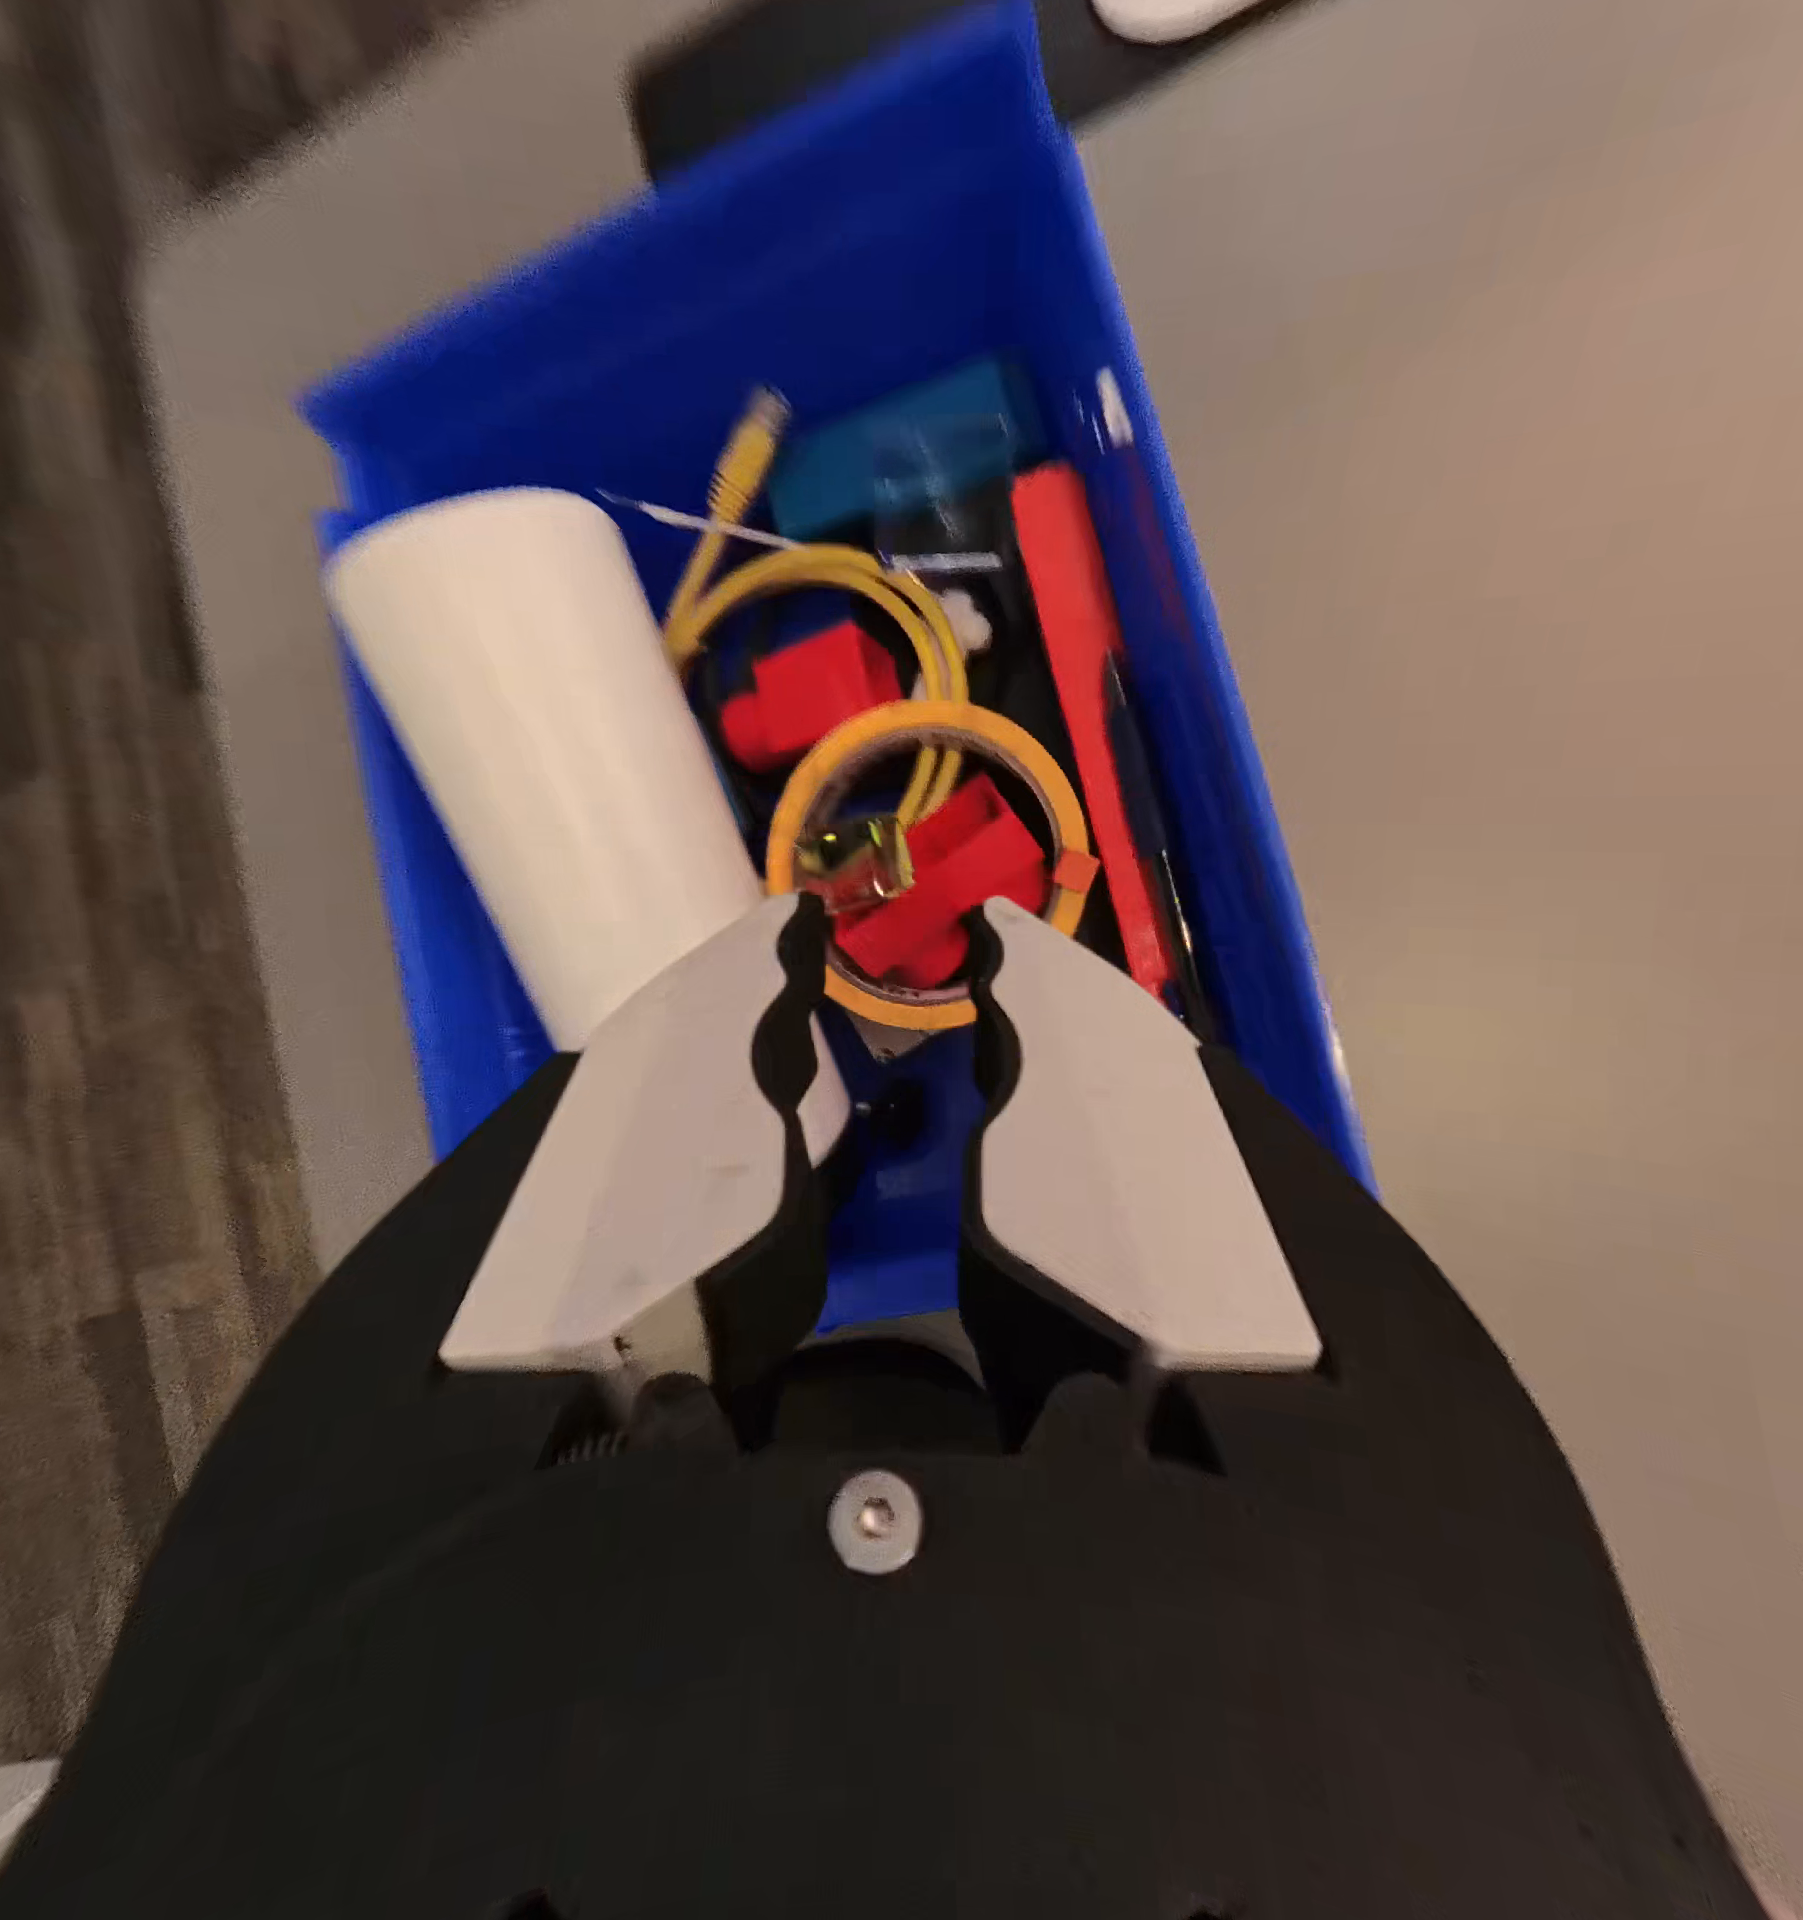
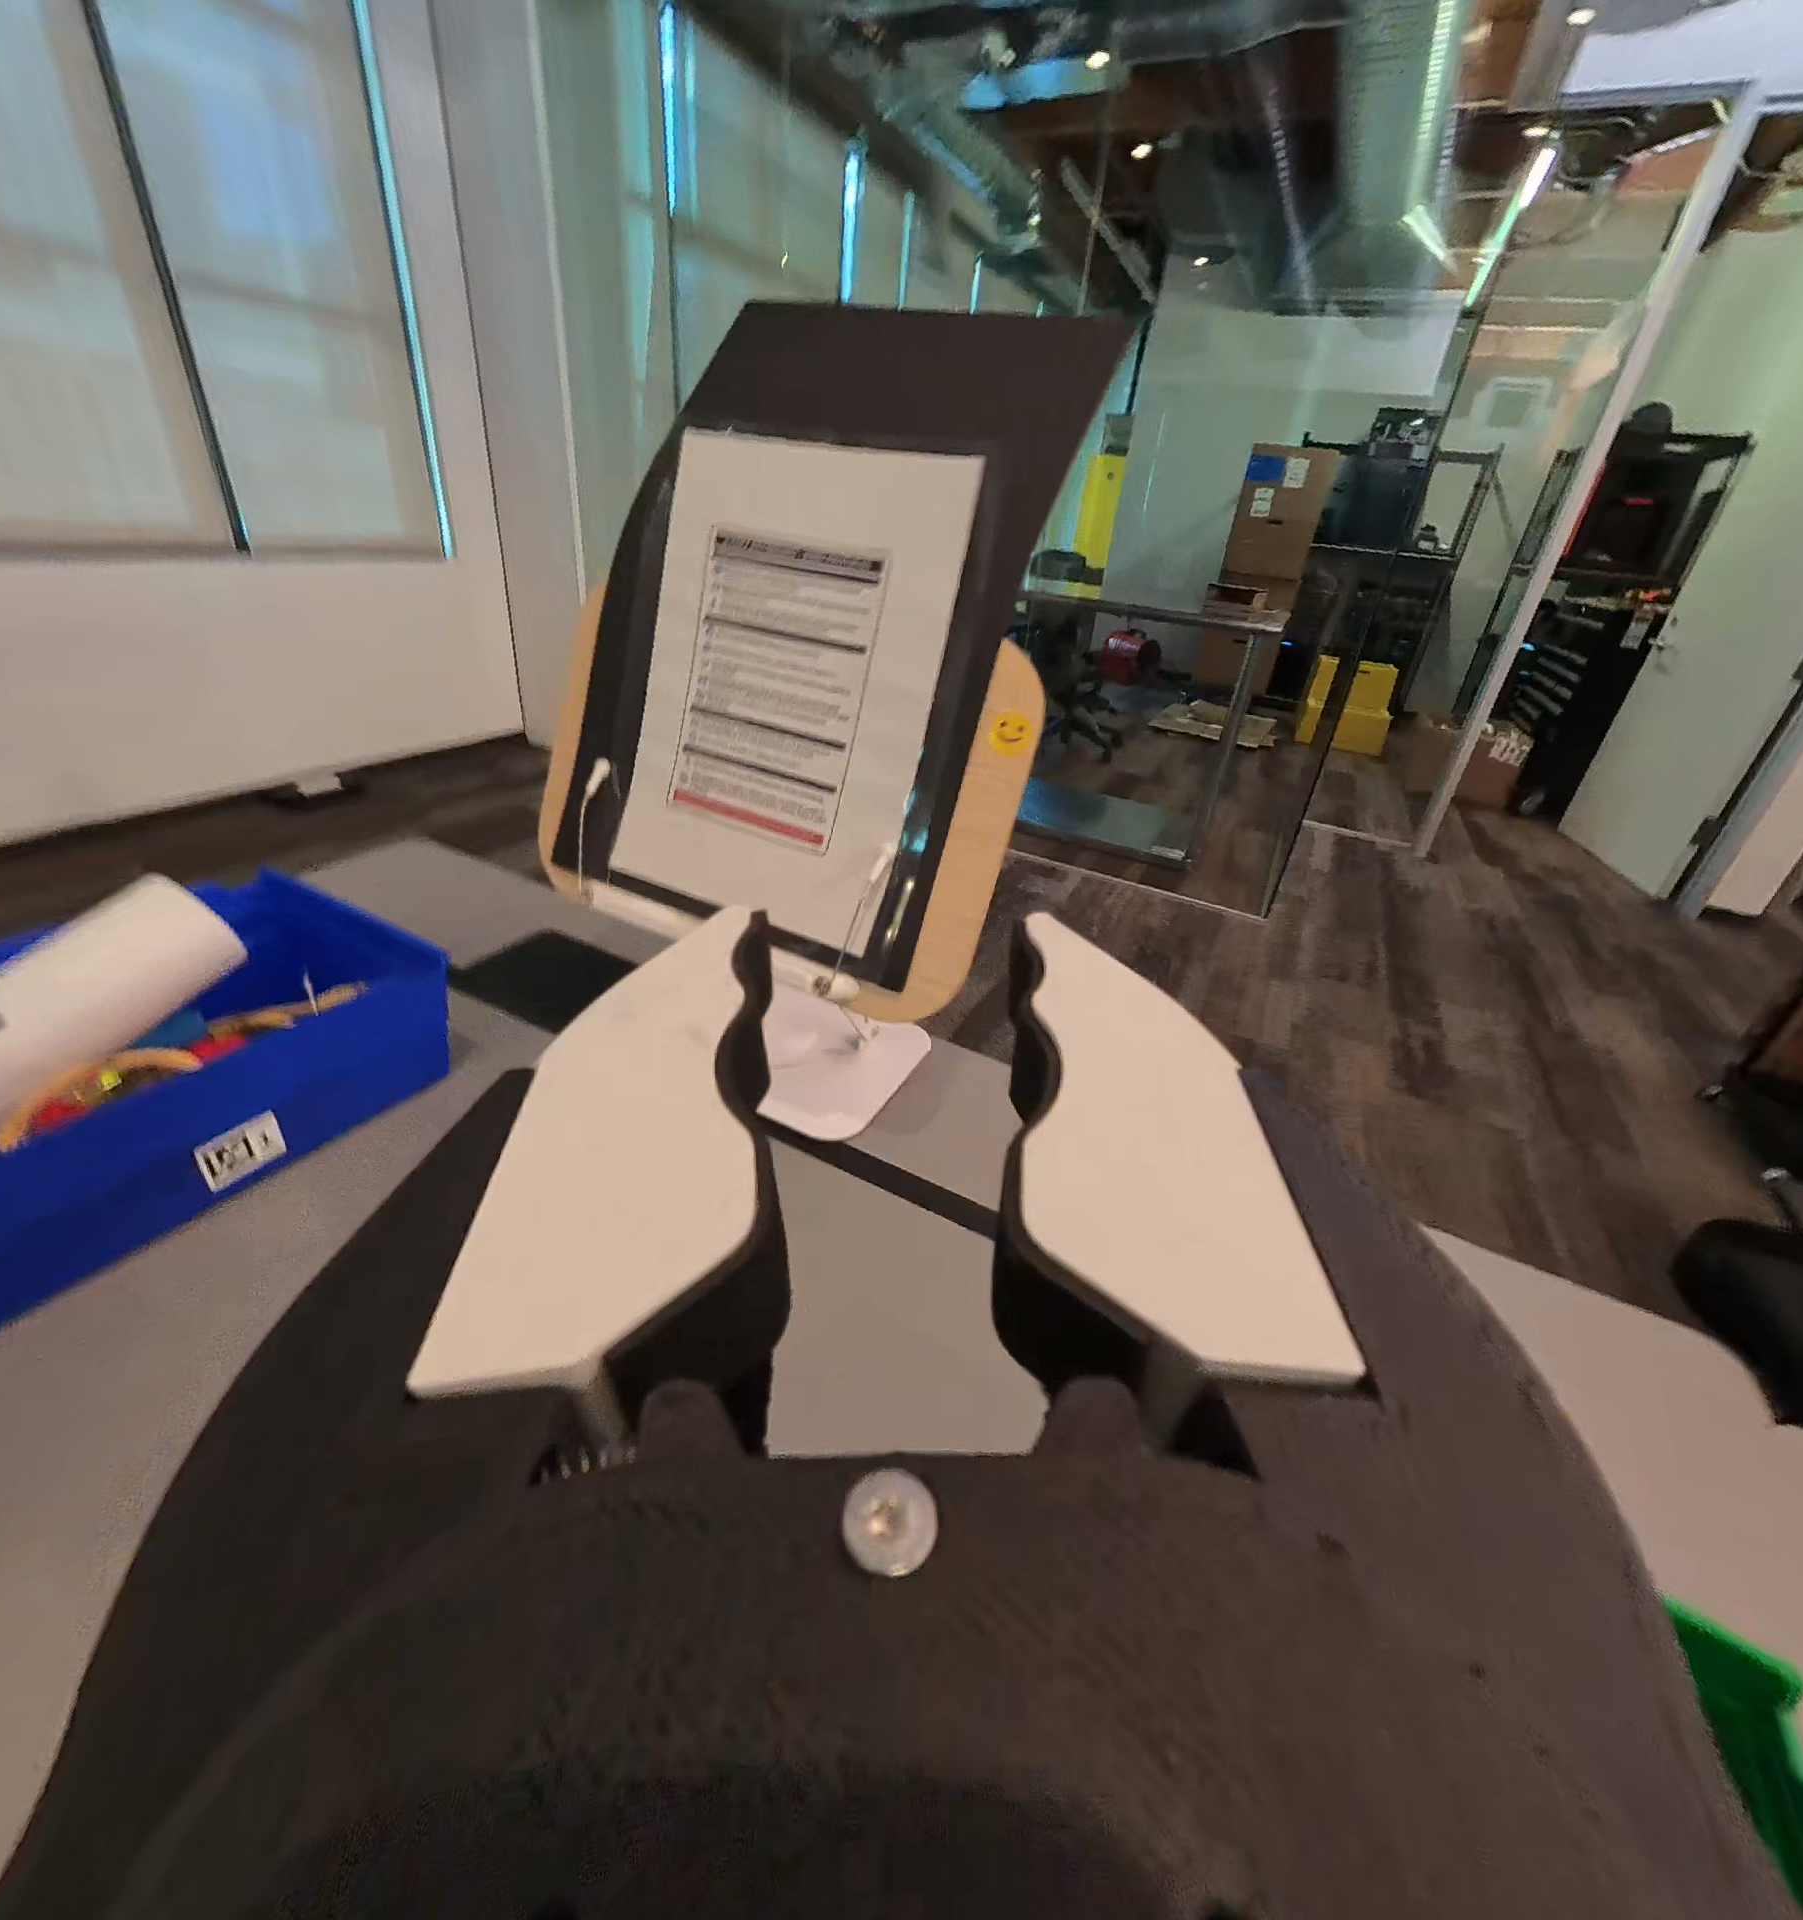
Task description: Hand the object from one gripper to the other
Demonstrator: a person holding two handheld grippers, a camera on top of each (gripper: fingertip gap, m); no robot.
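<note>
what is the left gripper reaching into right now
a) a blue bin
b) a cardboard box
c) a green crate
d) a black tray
a: the left gripper points down into the blue bin, its fingertips at a red block that lies over the ring of a yellow tape roll, beside a white roll and a yellow cable.

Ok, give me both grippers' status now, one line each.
Left gripper: closed on the red connector piece, over the blue bin.
Right gripper: open, empty.
</note>
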